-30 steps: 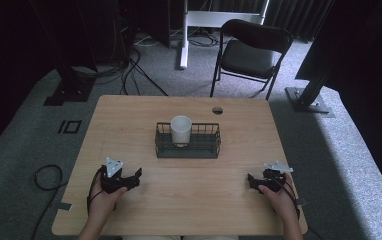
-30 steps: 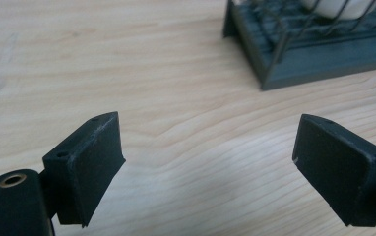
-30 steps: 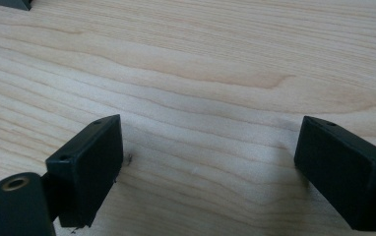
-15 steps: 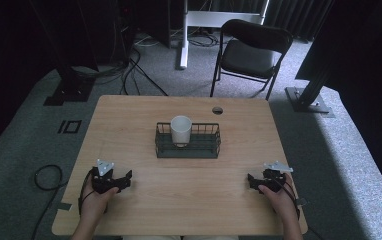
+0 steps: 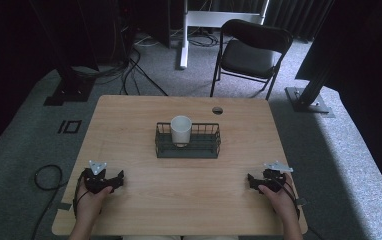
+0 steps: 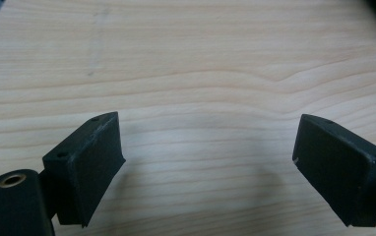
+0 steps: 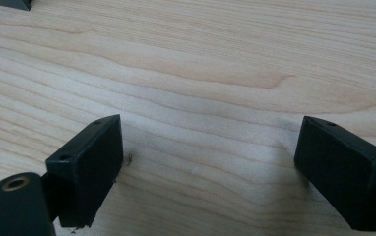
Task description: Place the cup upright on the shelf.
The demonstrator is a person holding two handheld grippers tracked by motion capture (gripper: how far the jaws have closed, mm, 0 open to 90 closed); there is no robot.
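Both hands rest low near the worktop's (image 5: pixel 129 115) front edge; the left gripper (image 5: pixel 110 181) and right gripper (image 5: pixel 252 181) have fingers spread wide, holding nothing, well apart from the basket (image 5: pixel 187 148).

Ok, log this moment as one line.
left tool: open, empty, near table edge | right tool: open, empty | white cup: upright in wire basket, untouched

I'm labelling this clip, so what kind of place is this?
Probably a lab or studio set up for recording: a lone wooden table on grey carpet, loose floor cables, dark curtains and a folding chair.
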